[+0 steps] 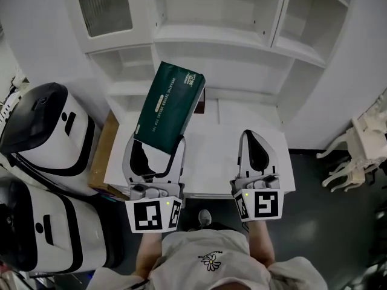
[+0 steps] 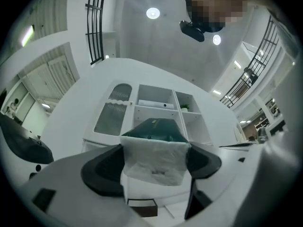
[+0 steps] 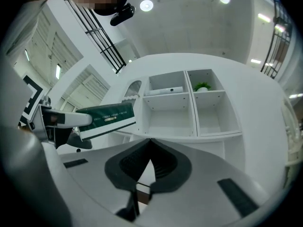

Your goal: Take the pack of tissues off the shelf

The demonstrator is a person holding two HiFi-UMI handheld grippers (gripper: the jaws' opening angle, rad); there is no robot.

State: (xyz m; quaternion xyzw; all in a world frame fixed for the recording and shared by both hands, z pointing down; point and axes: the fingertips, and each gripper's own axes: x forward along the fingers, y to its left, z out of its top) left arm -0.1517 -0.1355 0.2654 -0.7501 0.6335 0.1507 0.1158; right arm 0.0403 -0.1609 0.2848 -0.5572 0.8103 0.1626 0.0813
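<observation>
The pack of tissues (image 1: 170,104) is a long dark green packet with a white end. My left gripper (image 1: 154,145) is shut on its near end and holds it up, slanting toward the white shelf unit (image 1: 217,35). In the left gripper view the packet's white end (image 2: 155,158) fills the gap between both jaws. My right gripper (image 1: 256,142) hovers over the white table (image 1: 211,156), shut with nothing in it. In the right gripper view the pack of tissues (image 3: 106,118) shows at the left, and the jaws (image 3: 150,151) meet at their tips.
Two white and black machines (image 1: 45,132) stand at the left beside a brown box (image 1: 101,153). A white ornate chair (image 1: 357,156) is at the right. The shelf unit's compartments (image 3: 182,108) hold a white box and a small green plant (image 3: 202,86).
</observation>
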